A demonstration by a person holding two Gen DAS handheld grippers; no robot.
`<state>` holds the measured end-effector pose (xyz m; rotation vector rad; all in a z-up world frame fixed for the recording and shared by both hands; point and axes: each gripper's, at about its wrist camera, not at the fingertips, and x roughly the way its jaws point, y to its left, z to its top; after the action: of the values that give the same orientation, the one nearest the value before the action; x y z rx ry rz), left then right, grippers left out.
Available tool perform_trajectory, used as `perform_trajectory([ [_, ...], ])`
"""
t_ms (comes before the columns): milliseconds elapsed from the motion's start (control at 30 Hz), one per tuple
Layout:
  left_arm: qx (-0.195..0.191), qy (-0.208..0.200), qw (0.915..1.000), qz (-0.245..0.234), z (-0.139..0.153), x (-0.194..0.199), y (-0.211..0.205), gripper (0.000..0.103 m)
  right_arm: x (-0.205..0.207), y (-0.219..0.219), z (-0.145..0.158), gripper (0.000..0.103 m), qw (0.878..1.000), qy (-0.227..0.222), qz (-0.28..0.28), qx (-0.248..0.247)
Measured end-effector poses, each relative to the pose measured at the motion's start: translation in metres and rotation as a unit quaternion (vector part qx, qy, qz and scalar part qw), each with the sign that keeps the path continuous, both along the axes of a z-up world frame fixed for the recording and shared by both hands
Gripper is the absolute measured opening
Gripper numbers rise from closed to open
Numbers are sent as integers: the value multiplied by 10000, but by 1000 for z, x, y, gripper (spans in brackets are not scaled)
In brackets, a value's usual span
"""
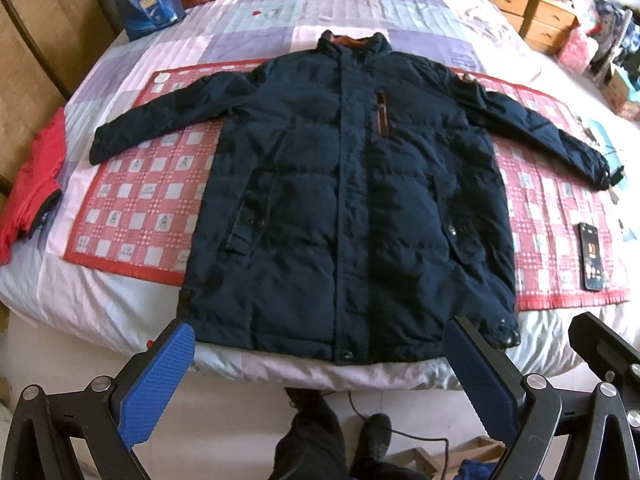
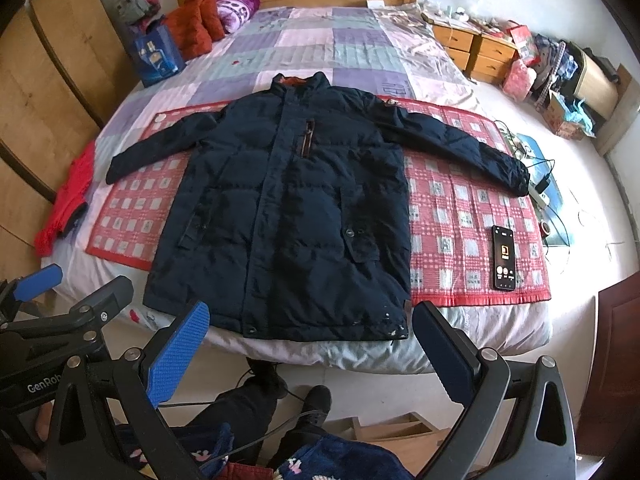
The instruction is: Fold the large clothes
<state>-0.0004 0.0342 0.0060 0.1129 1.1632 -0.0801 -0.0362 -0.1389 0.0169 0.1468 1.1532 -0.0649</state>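
- Step: nothing folded yet. I read this as the start, just before the first grab.
- Navy jacket (image 1: 344, 184) lies flat and front-up on the red checked mat (image 1: 148, 196), zipped, collar toward the headboard, hem at the bed's (image 1: 100, 304) foot edge, just past the mat's near edge.
- Both sleeves spread out sideways toward the bed's side edges.
- Left gripper (image 1: 320, 376): jaws spread wide, empty, hanging off the foot edge short of the hem.
- Right gripper (image 2: 312, 352): same, wide apart, empty, below the hem.
- Next, my call: take a sleeve cuff and bring it across the chest, then the other.
- Watch the phone (image 2: 505, 257) on the mat near the right foot corner; it sits near the right sleeve's path.
- Puffy fill will likely spring back, so press the fold.
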Motion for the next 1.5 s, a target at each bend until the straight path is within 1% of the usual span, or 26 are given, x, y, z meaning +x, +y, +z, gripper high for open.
perform_trajectory([
  [633,-16,74,9999,86,-10,15,17,102,14,16,-11,103,10000,96,24,-8],
  [1100,19,176,9998,113,-23,34,22,102,39,21,-28,103,9996,287,30,43],
  [1367,8,315,9995,63,-42,52,25,102,59,23,-53,103,9988,496,14,53],
  [1500,-25,449,9990,40,-64,68,26,102,75,23,-75,103,9979,640,-26,32],
])
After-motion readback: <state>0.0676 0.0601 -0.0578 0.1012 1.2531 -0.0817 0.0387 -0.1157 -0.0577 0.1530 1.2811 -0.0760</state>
